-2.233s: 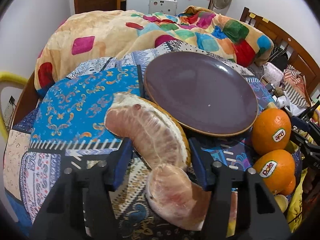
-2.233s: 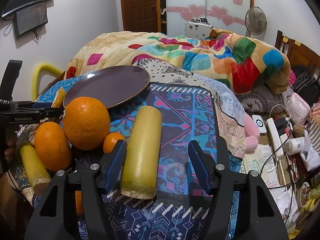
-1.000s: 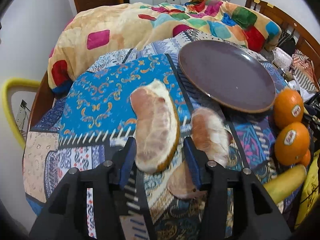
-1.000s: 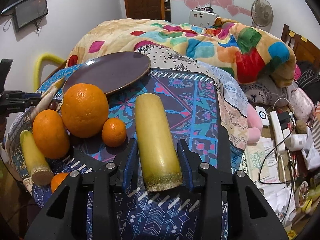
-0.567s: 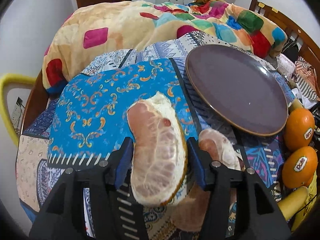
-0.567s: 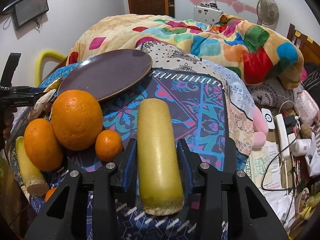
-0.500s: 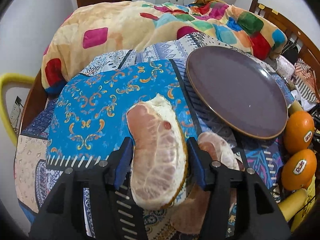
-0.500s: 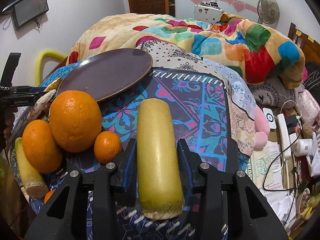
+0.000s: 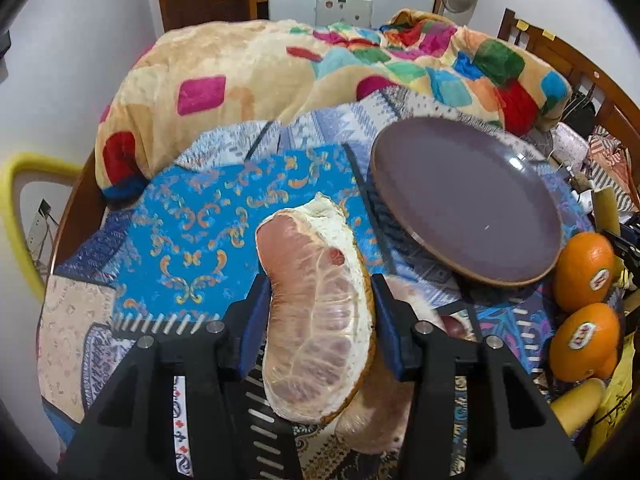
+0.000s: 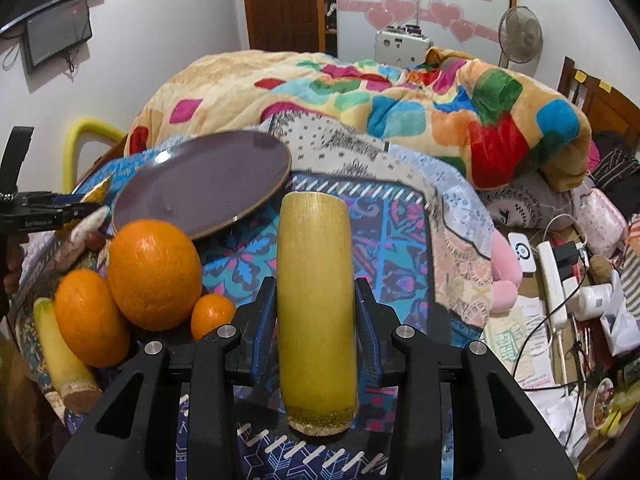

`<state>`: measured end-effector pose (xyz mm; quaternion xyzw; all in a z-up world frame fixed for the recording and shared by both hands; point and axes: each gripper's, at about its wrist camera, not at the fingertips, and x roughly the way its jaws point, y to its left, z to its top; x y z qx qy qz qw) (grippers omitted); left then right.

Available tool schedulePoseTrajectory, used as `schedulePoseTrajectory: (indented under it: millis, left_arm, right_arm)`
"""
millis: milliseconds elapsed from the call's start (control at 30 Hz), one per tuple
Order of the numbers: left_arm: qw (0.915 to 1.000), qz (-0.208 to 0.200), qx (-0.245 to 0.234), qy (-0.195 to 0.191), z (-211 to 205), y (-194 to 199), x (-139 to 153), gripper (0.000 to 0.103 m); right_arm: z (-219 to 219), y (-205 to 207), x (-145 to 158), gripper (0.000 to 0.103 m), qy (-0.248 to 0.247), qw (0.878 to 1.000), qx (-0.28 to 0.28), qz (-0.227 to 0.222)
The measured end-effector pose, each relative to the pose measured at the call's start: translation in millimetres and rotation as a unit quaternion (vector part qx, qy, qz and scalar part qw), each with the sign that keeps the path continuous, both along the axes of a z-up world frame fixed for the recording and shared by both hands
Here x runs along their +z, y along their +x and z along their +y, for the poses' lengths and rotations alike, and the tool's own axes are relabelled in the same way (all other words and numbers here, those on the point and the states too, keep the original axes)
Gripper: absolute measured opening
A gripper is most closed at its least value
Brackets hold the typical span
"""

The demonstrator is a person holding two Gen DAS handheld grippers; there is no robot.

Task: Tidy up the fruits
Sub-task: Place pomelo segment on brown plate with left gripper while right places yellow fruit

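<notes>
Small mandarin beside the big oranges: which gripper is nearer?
Right. The right gripper, shut on the sugarcane piece, sits right beside the small mandarin. The left gripper is off past the oranges, near the plate.

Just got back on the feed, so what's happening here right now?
Each hand holds fruit. The left tool is shut on a peeled pomelo segment, the right tool on a yellow cane stick. The plate holds nothing yet; the oranges lie beside it on the bedspread.
</notes>
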<state>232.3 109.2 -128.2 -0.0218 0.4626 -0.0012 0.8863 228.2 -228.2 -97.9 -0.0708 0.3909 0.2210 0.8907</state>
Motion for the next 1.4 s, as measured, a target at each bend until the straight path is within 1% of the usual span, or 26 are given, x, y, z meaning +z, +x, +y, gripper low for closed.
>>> schedulePoseTrajectory:
  millis: [233,333,533,667,867,1067,1267,1400]
  left_arm:
    - [0.9991,-0.043,-0.005,0.000,-7,-2,36,0.049]
    - [0.9987,-0.051,-0.009,-0.001,-13,4,44,0.049]
    - [0.9980,-0.058,-0.024,-0.006,-29,16,51,0.049]
    - [0.9978,-0.056,-0.036,-0.007,-40,24,48,0.049]
    - [0.9976,-0.052,-0.044,-0.011,-49,38,43,0.049]
    - [0.9977,-0.043,-0.049,-0.018,-54,54,36,0.049]
    - [0.9976,-0.029,-0.062,-0.012,-62,70,24,0.049]
    - [0.9977,-0.020,-0.064,-0.008,-65,84,18,0.049]
  right_arm:
    - [0,5,23,0.034,0.016,0.999,-0.005,-0.027]
    - [5,8,34,0.034,0.020,0.999,-0.002,-0.043]
    - [19,11,51,0.034,0.019,0.997,0.011,-0.070]
    - [31,16,55,0.034,0.017,0.997,0.024,-0.076]
    - [48,26,50,0.034,0.011,0.997,0.043,-0.065]
    - [65,43,39,0.034,0.008,0.997,0.060,-0.041]
    - [82,60,27,0.034,0.001,0.998,0.068,-0.018]
    - [91,70,21,0.034,-0.003,0.998,0.069,-0.010]
